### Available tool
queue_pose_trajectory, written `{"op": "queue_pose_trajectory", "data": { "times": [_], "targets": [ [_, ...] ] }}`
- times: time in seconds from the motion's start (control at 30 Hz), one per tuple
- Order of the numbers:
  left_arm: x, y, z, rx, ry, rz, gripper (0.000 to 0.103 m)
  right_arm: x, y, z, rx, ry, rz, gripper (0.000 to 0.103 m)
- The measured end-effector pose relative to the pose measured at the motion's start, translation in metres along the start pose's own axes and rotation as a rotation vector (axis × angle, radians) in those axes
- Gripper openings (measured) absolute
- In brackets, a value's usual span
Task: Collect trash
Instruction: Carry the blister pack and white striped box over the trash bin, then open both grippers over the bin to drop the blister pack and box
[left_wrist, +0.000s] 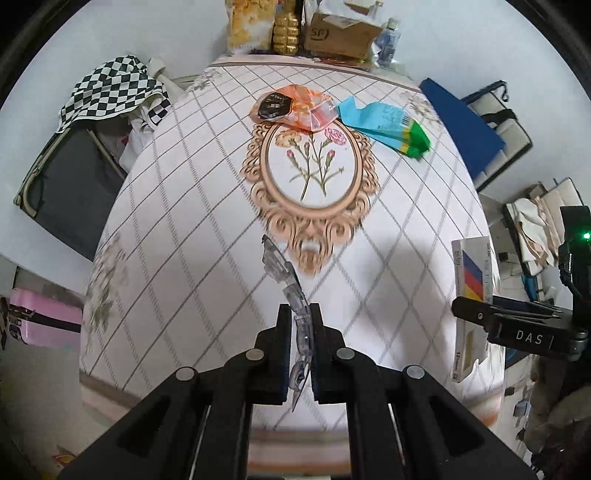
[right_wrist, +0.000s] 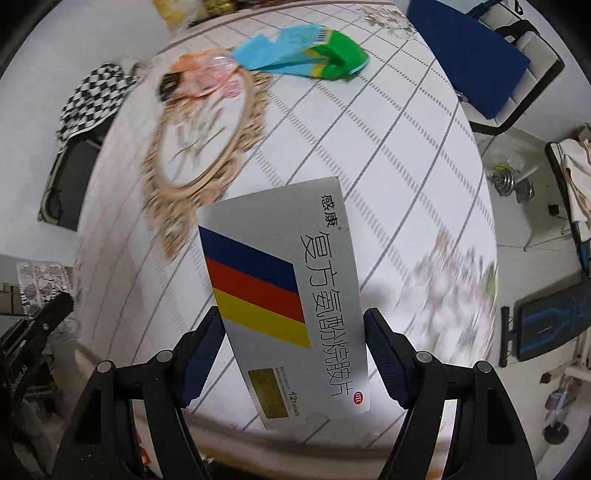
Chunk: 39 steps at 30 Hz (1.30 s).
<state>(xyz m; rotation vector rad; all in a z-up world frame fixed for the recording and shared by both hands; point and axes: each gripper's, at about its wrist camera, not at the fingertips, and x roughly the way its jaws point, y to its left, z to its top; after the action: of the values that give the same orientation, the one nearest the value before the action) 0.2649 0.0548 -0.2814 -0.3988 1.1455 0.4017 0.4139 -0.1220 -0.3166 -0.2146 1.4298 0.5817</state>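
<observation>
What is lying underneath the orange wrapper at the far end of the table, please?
The orange wrapper rests on the tablecloth, covering the top of the printed oval frame. Its right edge meets the blue-green packet. Whatever lies beneath the wrapper itself is hidden.

Silver medicine box (right_wrist: 291, 295) with blue, red, yellow stripes; white grid-lined floral tablecloth (left_wrist: 192, 206).

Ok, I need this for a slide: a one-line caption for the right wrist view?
Right gripper holds a silver medicine box between its jaws above the patterned tablecloth.
</observation>
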Motion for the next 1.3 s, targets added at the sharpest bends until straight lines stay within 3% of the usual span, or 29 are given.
{"op": "queue_pose_trajectory", "data": {
  "times": [0.17,0.3,0.57,0.73,0.9,1.1,1.2,1.27,1.3],
  "targets": [
    [-0.025,0.014,-0.063,0.072,-0.001,-0.037,0.006,-0.01,0.028,-0.083,0.05,-0.03,0.035,0.078],
    [-0.042,0.026,-0.12,0.131,0.038,-0.08,0.006,-0.016,0.047,-0.173,0.135,-0.025,0.033,0.078],
    [-0.03,0.04,-0.221,0.192,0.191,-0.133,0.006,0.024,0.058,-0.31,0.26,0.1,0.023,0.077],
    [0.031,0.051,-0.272,0.152,0.311,-0.151,0.006,0.09,0.046,-0.361,0.322,0.19,0.022,0.077],
    [0.137,0.068,-0.321,0.041,0.461,-0.177,0.006,0.194,0.02,-0.402,0.391,0.276,0.051,0.077],
    [0.257,0.074,-0.351,-0.057,0.549,-0.293,0.007,0.316,-0.015,-0.416,0.492,0.307,0.147,0.078],
    [0.292,0.077,-0.358,-0.069,0.566,-0.287,0.01,0.376,-0.028,-0.414,0.513,0.316,0.2,0.078],
    [0.307,0.079,-0.361,-0.07,0.561,-0.279,0.024,0.405,-0.032,-0.414,0.516,0.319,0.222,0.078],
    [0.309,0.085,-0.363,-0.071,0.559,-0.274,0.049,0.416,-0.032,-0.413,0.513,0.322,0.227,0.078]
  ]
}}
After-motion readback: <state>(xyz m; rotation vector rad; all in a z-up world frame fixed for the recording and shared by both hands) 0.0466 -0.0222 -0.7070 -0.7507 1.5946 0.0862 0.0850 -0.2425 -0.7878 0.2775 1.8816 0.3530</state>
